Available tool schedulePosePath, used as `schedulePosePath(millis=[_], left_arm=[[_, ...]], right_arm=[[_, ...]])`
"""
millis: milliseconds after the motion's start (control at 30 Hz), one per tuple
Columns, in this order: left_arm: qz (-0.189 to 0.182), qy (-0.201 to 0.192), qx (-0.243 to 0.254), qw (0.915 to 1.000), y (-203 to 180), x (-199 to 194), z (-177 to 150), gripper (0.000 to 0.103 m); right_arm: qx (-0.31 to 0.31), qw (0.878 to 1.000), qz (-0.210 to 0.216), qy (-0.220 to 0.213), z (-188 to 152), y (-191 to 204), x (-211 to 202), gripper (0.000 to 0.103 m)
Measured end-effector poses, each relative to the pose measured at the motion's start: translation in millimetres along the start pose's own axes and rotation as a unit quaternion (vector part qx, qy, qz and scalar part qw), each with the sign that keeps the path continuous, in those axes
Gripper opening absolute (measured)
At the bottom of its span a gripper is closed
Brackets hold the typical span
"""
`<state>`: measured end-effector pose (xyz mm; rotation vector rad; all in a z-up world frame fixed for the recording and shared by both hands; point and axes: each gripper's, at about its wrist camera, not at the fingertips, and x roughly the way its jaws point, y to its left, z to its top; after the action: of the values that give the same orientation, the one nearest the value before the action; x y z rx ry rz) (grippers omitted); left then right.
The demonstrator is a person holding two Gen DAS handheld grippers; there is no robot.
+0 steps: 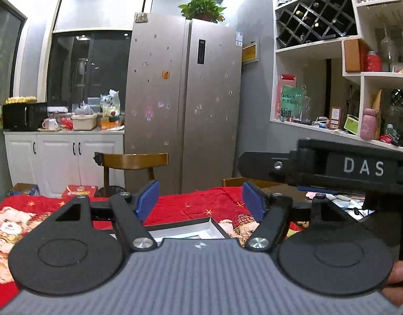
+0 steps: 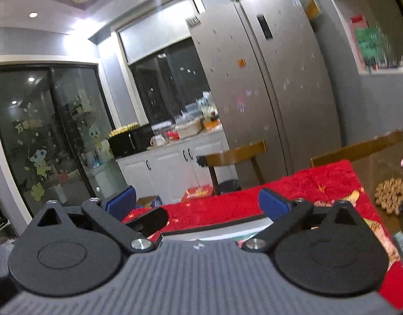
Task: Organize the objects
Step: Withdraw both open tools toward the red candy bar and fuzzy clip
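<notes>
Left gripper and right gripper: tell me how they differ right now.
The right gripper has its jaws spread wider than the left gripper. The left gripper looks along the red cloth, the right gripper across the cloth's corner. Both have blue pads and hold nothing.

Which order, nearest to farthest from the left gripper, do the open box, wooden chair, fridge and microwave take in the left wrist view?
From the left gripper:
1. Open box, on the red cloth just below the jaws.
2. Wooden chair, behind the table, slightly left.
3. Fridge, straight ahead behind the chair.
4. Microwave, far left on the counter; its order against the fridge is too close to call.
</notes>
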<state>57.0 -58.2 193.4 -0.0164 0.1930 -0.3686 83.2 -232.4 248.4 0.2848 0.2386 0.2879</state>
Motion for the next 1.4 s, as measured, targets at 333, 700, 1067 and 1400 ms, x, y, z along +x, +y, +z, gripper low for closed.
schedulePosePath(millis=[333, 700, 1067, 1400], left_arm=[[0.0, 0.009, 0.017, 0.9998, 5.9, -33.3, -10.2, 0.075], [-0.025, 0.075, 0.031, 0.9964, 29.0, -8.4, -53.3, 0.076], [-0.027, 0.169, 0.056, 0.9836, 27.2, 35.6, -138.1, 0.076], [-0.007, 0.216, 0.075, 0.9736, 21.6, 68.7, -170.9, 0.076]], right_arm=[[-0.024, 0.996, -0.062, -0.055, -26.8, 3.4, -32.2, 0.103], [0.023, 0.997, -0.078, 0.001, -81.3, -40.7, -11.0, 0.103], [0.055, 0.99, -0.083, 0.101, -126.1, -72.9, 9.7, 0.103], [0.063, 0.981, -0.043, 0.18, -146.9, -69.2, 31.7, 0.103]])
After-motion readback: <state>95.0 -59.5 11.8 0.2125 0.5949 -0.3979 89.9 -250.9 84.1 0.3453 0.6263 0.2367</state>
